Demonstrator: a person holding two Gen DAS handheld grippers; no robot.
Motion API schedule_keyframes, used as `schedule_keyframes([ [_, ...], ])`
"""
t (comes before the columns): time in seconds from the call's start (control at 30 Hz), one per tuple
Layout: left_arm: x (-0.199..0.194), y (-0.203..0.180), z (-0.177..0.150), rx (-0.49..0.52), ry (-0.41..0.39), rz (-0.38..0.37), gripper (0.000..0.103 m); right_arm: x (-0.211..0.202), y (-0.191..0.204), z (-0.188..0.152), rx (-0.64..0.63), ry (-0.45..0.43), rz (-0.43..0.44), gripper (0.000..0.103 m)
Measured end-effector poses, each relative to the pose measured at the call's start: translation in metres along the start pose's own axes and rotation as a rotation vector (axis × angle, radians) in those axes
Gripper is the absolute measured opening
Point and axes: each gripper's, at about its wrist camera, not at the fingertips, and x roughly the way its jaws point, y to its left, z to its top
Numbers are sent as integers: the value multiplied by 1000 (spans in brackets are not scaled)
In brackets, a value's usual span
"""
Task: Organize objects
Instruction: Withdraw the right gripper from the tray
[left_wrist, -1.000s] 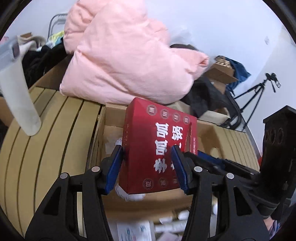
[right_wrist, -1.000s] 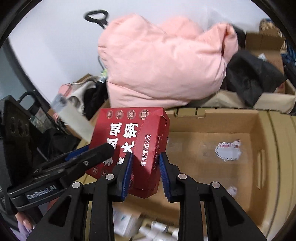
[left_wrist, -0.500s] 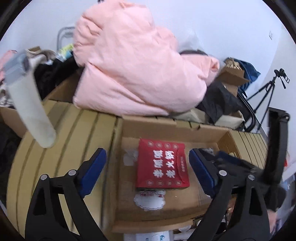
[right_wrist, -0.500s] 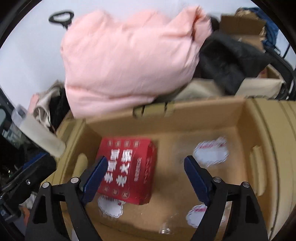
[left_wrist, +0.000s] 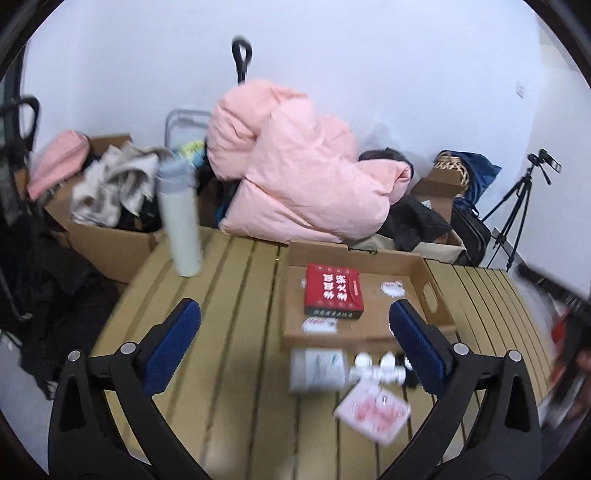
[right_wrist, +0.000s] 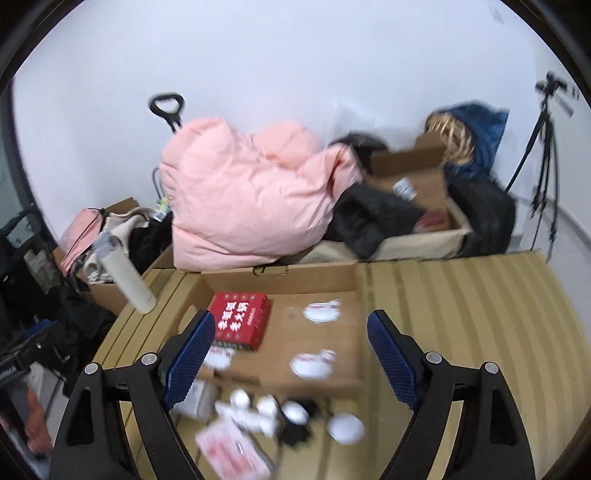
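Note:
A red box with white Chinese lettering (left_wrist: 333, 290) lies flat in the left part of a shallow cardboard tray (left_wrist: 432, 295) on the slatted table; it also shows in the right wrist view (right_wrist: 240, 319), in the tray (right_wrist: 280, 275). My left gripper (left_wrist: 295, 349) is open and empty, held back above the table's near side. My right gripper (right_wrist: 291, 356) is open and empty, above the tray's front edge. In front of the tray lie a white box (left_wrist: 317, 371), small white bottles (left_wrist: 376, 367) and a pink-white packet (left_wrist: 373, 411).
A tall white bottle (left_wrist: 181, 225) stands on the table's far left. A pink duvet (left_wrist: 295, 181) and cardboard boxes of clothes (left_wrist: 99, 206) crowd behind the table. A tripod (left_wrist: 517, 218) stands at the right. White stickers (right_wrist: 321, 312) lie in the tray.
Both grippers were shut on the red box above the tray. They opened, the box dropped flat into the tray, and both grippers have pulled back and up.

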Motion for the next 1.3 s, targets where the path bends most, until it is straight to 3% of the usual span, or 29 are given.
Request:
schedule_keyframes([
  [0.1, -63, 6, -5, 50, -62, -3, 103, -84, -10, 4, -83, -85, -78, 87],
  [0.17, -102, 9, -10, 78, -73, -105, 103, -140, -16, 6, -134, -124, -129, 87],
  [0.23, -136, 14, -13, 87, -67, -144, 103, -200, -20, 5, -178, -187, -134, 87],
  [0.33, -179, 18, -27, 111, -67, -123, 103, -267, -25, -6, -220, -209, -128, 87],
  [0.43, -210, 21, -49, 158, -46, -60, 103, -308, -24, -29, -273, -183, -84, 87],
  [0.53, -236, 26, -64, 177, -62, 4, 103, -329, -25, -57, -311, -152, -16, 87],
  [0.67, -272, 34, -57, 165, -118, 44, 103, -357, -24, -71, -342, -179, -38, 87],
  [0.77, -301, 41, -32, 161, -208, 97, 103, -386, -26, -52, -331, -264, -54, 87],
  [0.87, -327, 55, -3, 133, -300, 146, 103, -411, -27, -22, -307, -353, -15, 87],
  [1.0, -359, 71, 40, 93, -367, 203, 103, -412, -22, 21, -305, -332, -12, 87],
  [1.17, -356, 66, 88, 156, -256, 314, 103, -407, -2, 58, -405, -204, -63, 87],
  [1.23, -350, 60, 92, 196, -173, 307, 103, -410, 7, 63, -451, -148, -85, 87],
  [1.3, -341, 49, 90, 243, -116, 297, 103, -411, 12, 64, -480, -59, -48, 87],
])
